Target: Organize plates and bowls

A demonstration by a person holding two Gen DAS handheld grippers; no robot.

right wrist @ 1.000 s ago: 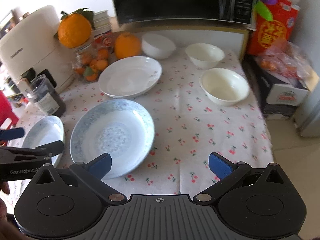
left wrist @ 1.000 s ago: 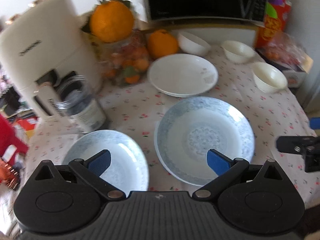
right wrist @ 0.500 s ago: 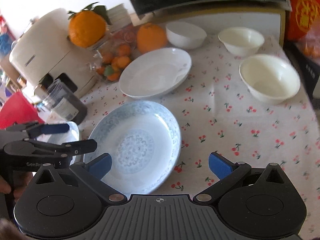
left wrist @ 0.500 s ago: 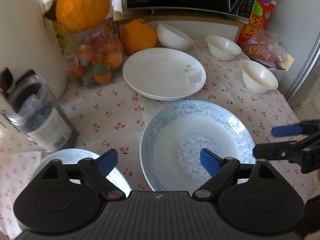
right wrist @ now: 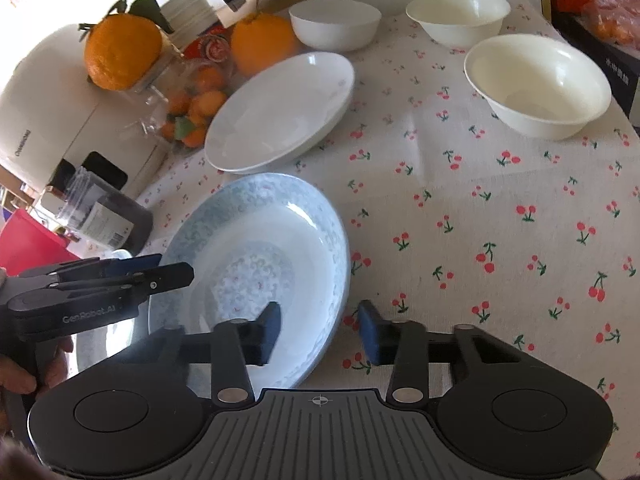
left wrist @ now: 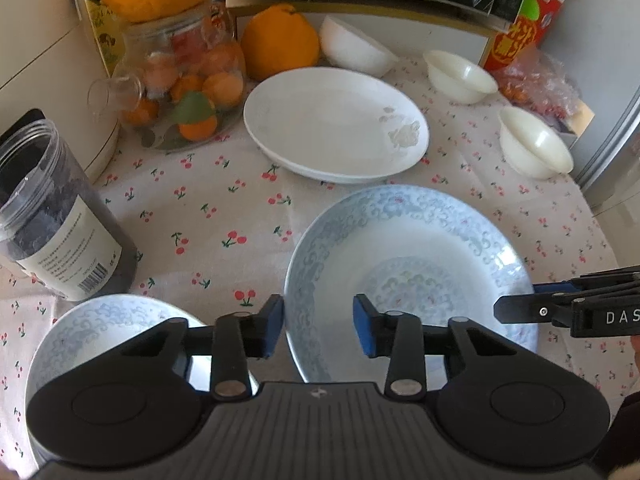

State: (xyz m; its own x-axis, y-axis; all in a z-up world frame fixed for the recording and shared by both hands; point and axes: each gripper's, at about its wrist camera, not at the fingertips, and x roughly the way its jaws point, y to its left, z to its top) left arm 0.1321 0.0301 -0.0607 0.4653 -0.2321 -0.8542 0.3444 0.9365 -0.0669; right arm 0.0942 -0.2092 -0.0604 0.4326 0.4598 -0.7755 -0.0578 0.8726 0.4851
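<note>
Evidently glazed ceramic, the large blue-patterned plate (left wrist: 408, 276) on the cherry-print tablecloth (right wrist: 500, 200) should be stiff, heavy, slick and breakable, so its thin rim is the hold. Both the left gripper (left wrist: 319, 330) and right gripper (right wrist: 318, 332) straddle opposite rims, jaws closing but not yet pinching.

blue-patterned plate (left wrist: 408, 264): glazed ceramic, glossy, window glare on the rim
white plate (left wrist: 336, 124): smooth glossy ceramic, dull smudge at its right edge
cream bowl (right wrist: 538, 84): smooth, soft sheen
tablecloth (right wrist: 500, 208): matt woven cloth, cherry print, creased
jar (left wrist: 180, 80): clear glass
canister (left wrist: 52, 216): clear plastic, paper label
</note>
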